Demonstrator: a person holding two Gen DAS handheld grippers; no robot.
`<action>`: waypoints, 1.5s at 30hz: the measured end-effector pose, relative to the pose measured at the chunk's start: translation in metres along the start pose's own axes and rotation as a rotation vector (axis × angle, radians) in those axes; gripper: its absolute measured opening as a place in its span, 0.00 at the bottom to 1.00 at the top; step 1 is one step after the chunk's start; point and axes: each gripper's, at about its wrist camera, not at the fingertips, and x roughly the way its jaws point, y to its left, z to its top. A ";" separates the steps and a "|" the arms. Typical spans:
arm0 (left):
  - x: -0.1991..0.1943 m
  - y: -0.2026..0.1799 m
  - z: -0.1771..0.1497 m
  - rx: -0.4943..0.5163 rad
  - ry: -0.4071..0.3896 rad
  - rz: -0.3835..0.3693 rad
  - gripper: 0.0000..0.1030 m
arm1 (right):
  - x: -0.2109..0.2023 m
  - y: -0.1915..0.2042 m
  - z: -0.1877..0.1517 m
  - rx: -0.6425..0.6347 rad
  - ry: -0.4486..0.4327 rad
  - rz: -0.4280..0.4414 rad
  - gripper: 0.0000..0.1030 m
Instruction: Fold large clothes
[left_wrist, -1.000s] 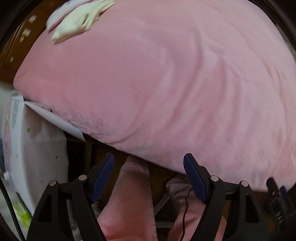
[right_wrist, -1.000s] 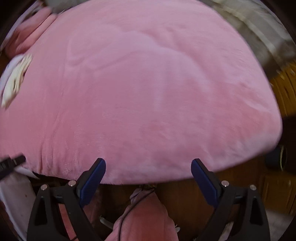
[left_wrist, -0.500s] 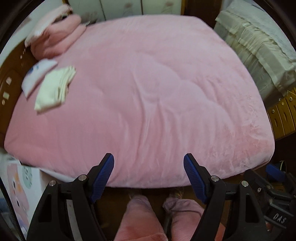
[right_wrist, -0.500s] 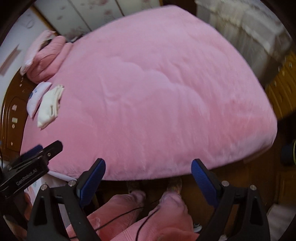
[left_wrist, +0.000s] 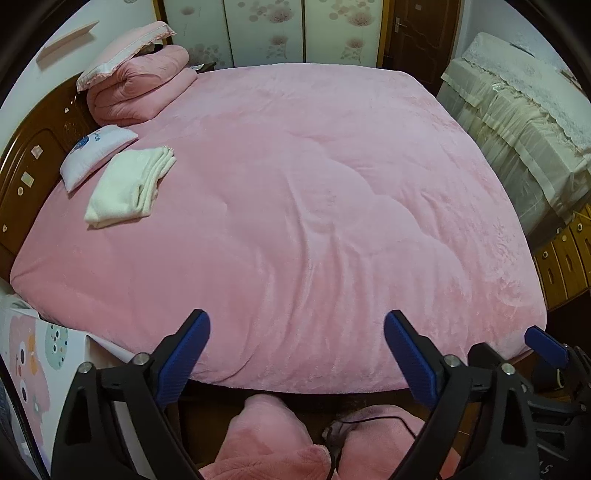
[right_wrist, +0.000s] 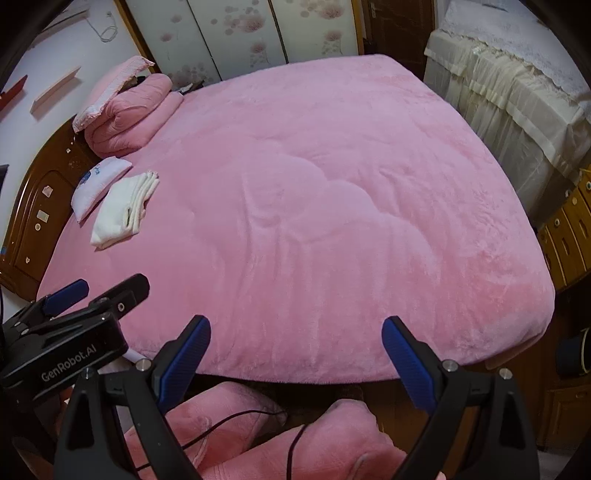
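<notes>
I see one cream folded cloth (left_wrist: 129, 186) lying flat and neat on the far left of the big pink blanket (left_wrist: 314, 206) that covers the bed. Just beside it, nearer the brown headboard (left_wrist: 33, 162), is one small white pillow (left_wrist: 94, 153), and past that one rolled pink quilt (left_wrist: 136, 90) with a pink pillow (left_wrist: 122, 51) on top. My left tongs (left_wrist: 297, 356) have just opened wide and hold nothing. My right tongs (right_wrist: 295, 354) are wide too, with nothing in them. Both hang over the near edge of the bed, above two pink trouser legs (right_wrist: 258, 439)
</notes>
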 end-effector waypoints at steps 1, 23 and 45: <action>0.000 0.000 -0.001 -0.005 0.000 0.001 0.98 | -0.002 0.000 0.001 0.000 -0.016 -0.005 0.92; 0.007 -0.011 0.005 -0.044 0.029 -0.004 0.99 | 0.000 0.000 0.008 -0.027 -0.017 -0.030 0.94; 0.002 -0.026 0.023 -0.037 0.012 0.012 0.99 | -0.002 -0.007 0.031 -0.027 -0.031 -0.046 0.94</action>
